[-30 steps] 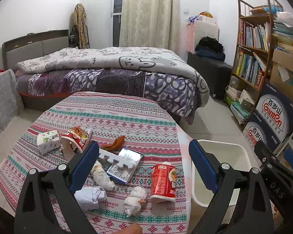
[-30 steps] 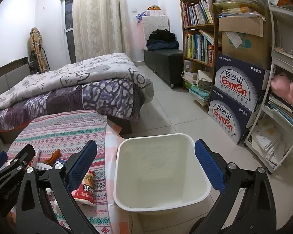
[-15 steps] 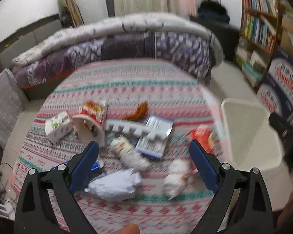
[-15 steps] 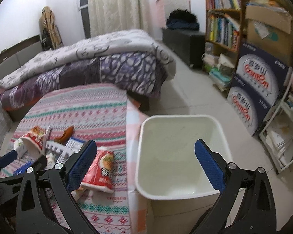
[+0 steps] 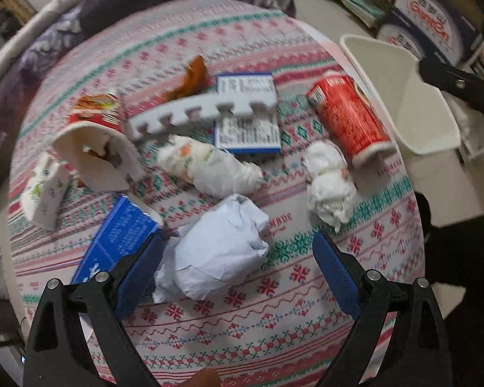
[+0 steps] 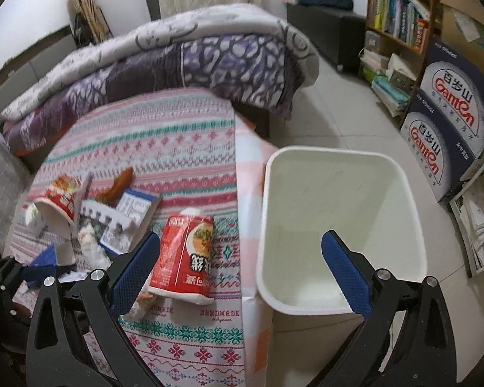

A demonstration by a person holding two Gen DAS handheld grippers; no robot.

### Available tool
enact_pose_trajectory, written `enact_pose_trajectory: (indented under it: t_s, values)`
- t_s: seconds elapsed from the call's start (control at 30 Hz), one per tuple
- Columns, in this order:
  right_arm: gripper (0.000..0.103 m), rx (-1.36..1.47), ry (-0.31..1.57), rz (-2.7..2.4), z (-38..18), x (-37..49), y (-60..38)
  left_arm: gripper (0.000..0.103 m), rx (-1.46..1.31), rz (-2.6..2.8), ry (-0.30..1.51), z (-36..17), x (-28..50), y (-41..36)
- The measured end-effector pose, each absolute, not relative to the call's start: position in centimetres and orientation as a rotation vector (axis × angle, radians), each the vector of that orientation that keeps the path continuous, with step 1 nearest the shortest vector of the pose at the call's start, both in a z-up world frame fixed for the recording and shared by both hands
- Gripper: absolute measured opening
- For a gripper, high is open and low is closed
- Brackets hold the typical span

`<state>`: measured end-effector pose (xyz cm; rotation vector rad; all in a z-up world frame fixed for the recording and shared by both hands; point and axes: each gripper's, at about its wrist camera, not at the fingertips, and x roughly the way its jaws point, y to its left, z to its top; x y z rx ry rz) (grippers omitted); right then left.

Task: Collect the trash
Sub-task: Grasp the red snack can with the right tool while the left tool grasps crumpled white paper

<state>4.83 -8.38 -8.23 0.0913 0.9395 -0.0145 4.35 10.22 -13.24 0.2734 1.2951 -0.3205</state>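
The left claw has two matte black angular arms, each set with round silver screws and ending in a blue pad with a fine dotted texture. The right claw is built alike: black frame, silver screws, blue textured fingers, flat and long.

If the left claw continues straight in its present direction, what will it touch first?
Most likely the crumpled pale paper ball, lying between the open left claw fingers on the tablecloth. Depth is unclear.
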Motion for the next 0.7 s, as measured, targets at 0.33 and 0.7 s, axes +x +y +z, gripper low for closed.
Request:
enact_pose_trajectory:
  t_s: [0.33, 0.7]
  values:
    - [0.096, 0.101, 1.088, 0.032, -11.9, 7.2, -5.9, 0.087, 0.346, -0.318, 1.244, -15.4, 4.3, 11.2]
    - [0.077, 0.088, 1.161, 0.055, -14.3, 8.9, -3.4, 0.055, 0.106, -0.246, 1.224, -13.9, 4.1, 18.2]
